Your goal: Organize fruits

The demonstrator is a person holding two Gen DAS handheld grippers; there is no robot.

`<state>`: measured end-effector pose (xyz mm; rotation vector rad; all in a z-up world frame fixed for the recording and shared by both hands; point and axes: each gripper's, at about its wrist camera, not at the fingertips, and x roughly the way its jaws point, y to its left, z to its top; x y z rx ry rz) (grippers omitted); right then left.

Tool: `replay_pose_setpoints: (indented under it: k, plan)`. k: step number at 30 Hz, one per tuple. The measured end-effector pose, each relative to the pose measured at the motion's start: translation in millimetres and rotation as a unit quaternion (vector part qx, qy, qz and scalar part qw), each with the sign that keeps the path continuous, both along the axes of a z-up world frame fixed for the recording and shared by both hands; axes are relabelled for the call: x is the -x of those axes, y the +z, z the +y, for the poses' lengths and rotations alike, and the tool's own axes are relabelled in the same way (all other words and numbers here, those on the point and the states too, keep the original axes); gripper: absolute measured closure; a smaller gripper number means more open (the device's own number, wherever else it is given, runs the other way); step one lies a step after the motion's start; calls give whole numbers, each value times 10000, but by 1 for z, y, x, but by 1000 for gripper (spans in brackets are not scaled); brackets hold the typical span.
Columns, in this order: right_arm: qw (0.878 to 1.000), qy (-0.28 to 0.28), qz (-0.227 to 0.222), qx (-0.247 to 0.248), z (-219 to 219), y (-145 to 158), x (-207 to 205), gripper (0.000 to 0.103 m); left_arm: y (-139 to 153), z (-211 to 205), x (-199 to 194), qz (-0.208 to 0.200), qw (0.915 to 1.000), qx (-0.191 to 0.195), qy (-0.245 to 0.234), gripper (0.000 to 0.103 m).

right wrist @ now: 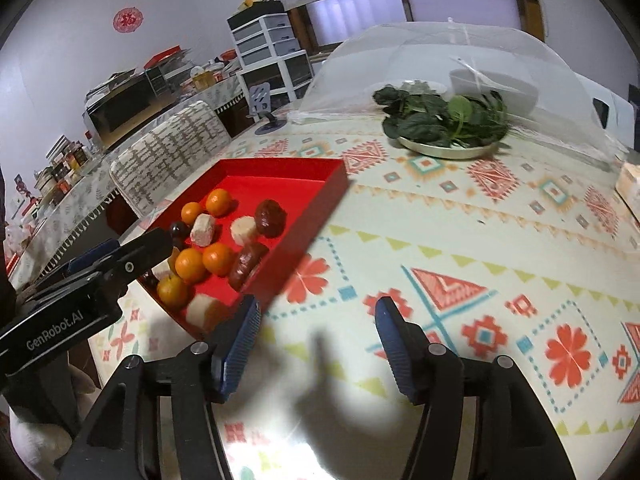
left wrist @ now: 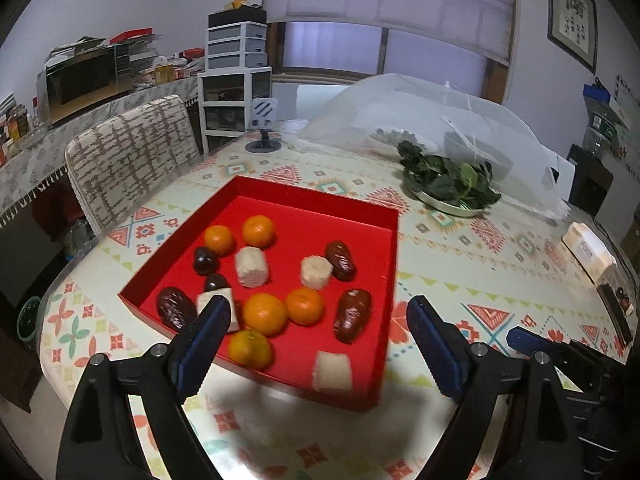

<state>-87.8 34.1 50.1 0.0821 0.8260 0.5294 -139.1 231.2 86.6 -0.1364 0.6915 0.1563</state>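
Note:
A red tray (left wrist: 352, 204) on the patterned table holds several tangerines (left wrist: 265, 314), dark red dates (left wrist: 352, 314), pale cut banana chunks (left wrist: 251, 266) and dark chestnuts (left wrist: 205, 260), all mixed. My left gripper (left wrist: 318, 320) is open and empty, hovering over the tray's near edge. My right gripper (right wrist: 316, 318) is open and empty over bare tablecloth, right of the tray (right wrist: 332, 184). The left gripper's body (right wrist: 80, 280) shows at the left of the right wrist view, partly hiding fruit (right wrist: 190, 265).
A plate of leafy greens (left wrist: 450, 184) sits beyond the tray, beside a mesh food cover (left wrist: 420, 120). A phone stand (left wrist: 263, 128) is at the far edge. A chair (left wrist: 132, 160) stands left of the table. Boxes (left wrist: 588, 252) lie at the right edge.

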Motion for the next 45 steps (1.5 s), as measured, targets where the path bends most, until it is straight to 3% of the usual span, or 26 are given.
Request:
replay_pose_setpoints:
  k: [12,14,17,20,29,33,45]
  plan:
    - [9999,-130,25,-84,-32,-7,12,36,7,-35,5,-97,9996,-237,-90,14]
    - [9999,-111,-9,-70,-34,-7,15,36,17,-37,17,-495,9981,-350,131,14]
    - [9999,-53,-99,-8,-34,-6,20,36,37,-38,43,-1275,9894,-541,442,0]
    - [9997,42,-224,77,-32,-5,25,36,45,-36,59,-1675,9817,-588,690,0]
    - [9989,340,-299,138,-20,-6,37,36,38,-38,51,-1271,9902,-397,422,0]
    - [9984,433,-316,187,-15,-8,41,35,32,-33,45,-1005,9933,-209,529,0]
    - [9982,525,-204,208,-8,-15,42,33,17,-21,35,-564,9956,-138,738,0]
